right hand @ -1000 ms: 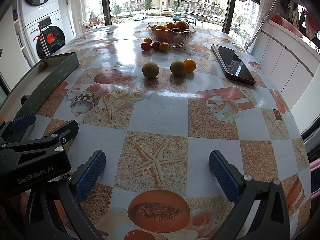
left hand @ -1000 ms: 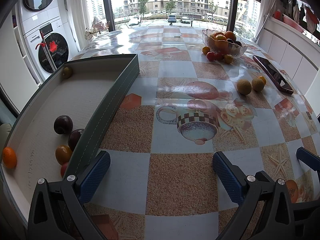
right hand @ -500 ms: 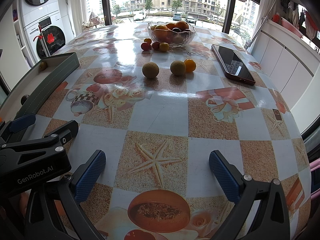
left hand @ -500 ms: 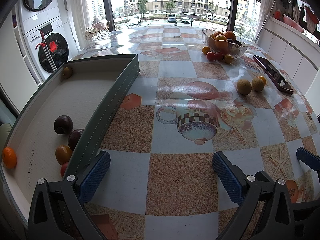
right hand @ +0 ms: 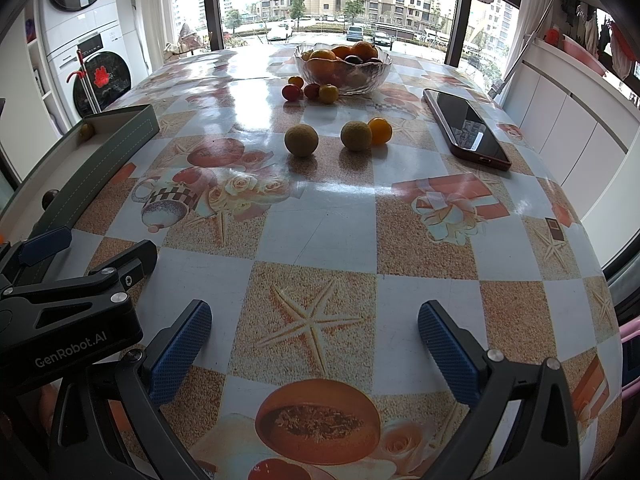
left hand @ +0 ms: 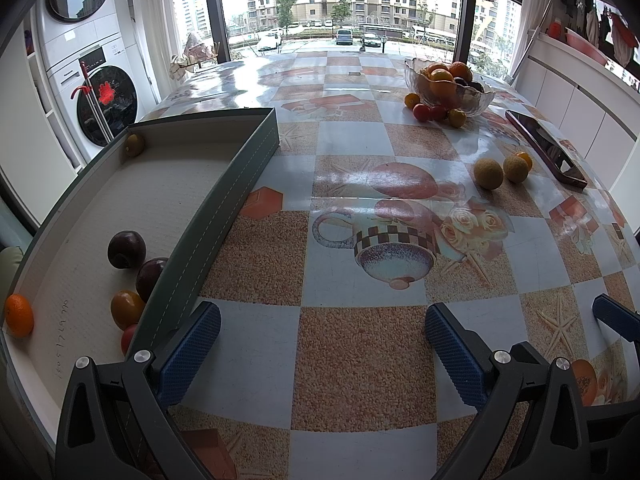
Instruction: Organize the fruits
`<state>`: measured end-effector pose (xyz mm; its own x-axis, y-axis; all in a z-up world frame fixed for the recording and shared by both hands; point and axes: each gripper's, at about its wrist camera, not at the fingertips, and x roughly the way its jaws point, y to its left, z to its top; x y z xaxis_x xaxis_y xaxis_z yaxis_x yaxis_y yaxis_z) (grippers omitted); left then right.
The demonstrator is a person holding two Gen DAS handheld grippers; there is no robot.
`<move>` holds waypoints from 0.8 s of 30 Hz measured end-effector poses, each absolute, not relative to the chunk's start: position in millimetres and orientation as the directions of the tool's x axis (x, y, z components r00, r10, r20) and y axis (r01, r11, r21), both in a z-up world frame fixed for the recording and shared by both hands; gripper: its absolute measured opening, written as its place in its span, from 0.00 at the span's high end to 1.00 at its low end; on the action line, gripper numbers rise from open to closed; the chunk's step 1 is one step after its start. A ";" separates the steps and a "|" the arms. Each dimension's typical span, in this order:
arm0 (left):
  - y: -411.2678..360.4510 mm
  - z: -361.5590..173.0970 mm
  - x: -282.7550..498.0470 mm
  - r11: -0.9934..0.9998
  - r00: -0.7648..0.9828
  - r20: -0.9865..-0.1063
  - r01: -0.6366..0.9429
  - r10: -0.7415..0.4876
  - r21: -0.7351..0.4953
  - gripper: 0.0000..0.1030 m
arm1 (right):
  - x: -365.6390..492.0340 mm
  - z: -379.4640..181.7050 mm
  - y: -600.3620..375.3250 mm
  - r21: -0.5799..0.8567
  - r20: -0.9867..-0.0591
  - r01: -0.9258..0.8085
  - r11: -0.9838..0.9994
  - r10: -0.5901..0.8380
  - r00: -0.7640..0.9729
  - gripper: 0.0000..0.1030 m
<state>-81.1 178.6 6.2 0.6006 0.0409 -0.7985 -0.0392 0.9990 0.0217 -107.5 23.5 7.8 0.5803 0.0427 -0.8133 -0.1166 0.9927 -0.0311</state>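
Note:
My left gripper is open and empty, low over the table's near edge beside a grey tray. The tray holds two dark plums, an orange, small tomatoes and a brown fruit at its far corner. My right gripper is open and empty over the near table. Two tan round fruits and a small orange lie loose mid-table. A glass bowl of fruit stands far back, with small fruits in front of it.
A dark phone in a red case lies right of the loose fruits. The patterned tablecloth covers the table. Washing machines stand at the left, white cabinets at the right, windows behind.

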 end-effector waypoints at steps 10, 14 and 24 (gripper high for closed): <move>178.4 6.3 -81.0 0.999 0.601 -0.798 -0.039 0.042 0.024 0.00 | -112.0 8.6 20.6 -0.024 -0.835 -0.171 0.985 0.075 0.545 0.00; 178.4 6.3 -81.1 0.999 0.601 -0.798 -0.039 0.043 0.024 0.00 | -119.2 9.3 10.4 -0.020 -0.848 -0.208 0.978 0.094 0.522 0.00; 178.4 6.3 -81.0 0.999 0.601 -0.798 -0.039 0.043 0.024 0.01 | -97.3 11.9 -23.9 -0.017 -0.871 -0.114 0.993 0.041 0.490 0.00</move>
